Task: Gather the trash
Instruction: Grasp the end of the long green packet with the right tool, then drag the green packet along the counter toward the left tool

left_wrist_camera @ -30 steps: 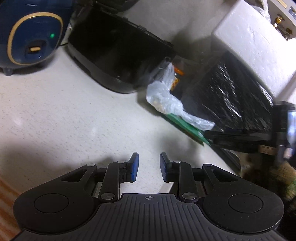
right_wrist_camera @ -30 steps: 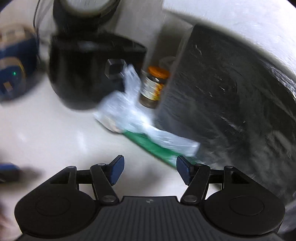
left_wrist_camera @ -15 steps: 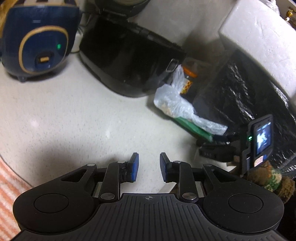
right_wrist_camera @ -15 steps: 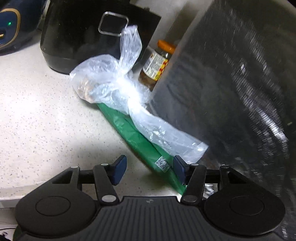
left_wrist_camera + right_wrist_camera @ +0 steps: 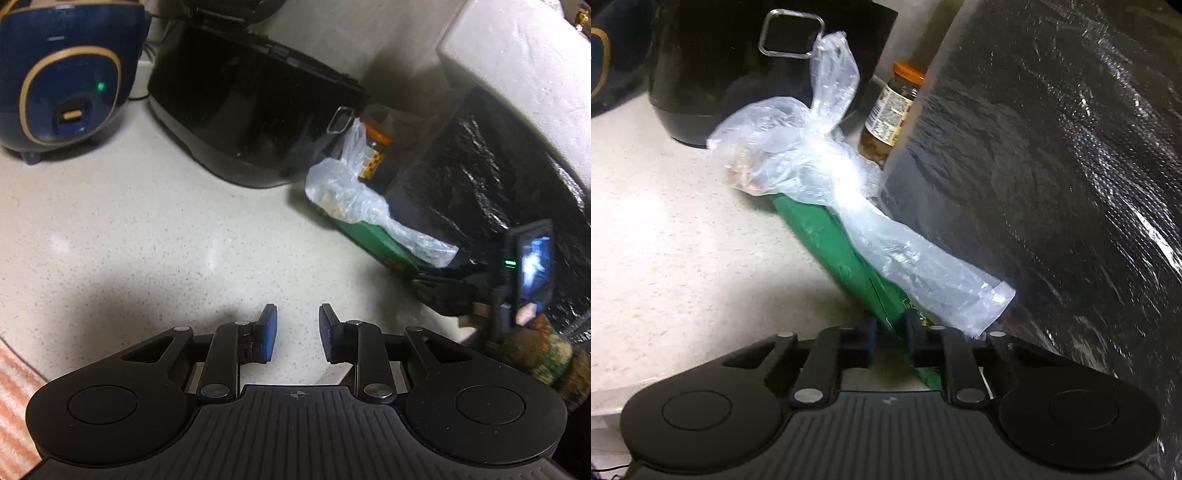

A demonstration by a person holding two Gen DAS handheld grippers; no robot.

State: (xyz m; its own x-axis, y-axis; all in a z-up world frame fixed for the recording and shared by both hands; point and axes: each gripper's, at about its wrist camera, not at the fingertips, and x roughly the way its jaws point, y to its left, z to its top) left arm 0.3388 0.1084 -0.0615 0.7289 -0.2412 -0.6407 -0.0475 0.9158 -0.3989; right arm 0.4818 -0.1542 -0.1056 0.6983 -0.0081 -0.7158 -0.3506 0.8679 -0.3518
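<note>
Countertop (image 5: pixel 665 236): right gripper (image 5: pixel 890 332) now clamped on green wrapper (image 5: pixel 846 258) (previously apart).

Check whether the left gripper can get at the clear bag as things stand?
Probably yes: the left gripper is open over bare counter, nothing between it and the clear bag.

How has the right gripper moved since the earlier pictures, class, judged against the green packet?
Yes. The right gripper has advanced toward the green packet, and its tongs, earlier wide apart short of it, have now closed on its near end.
</note>
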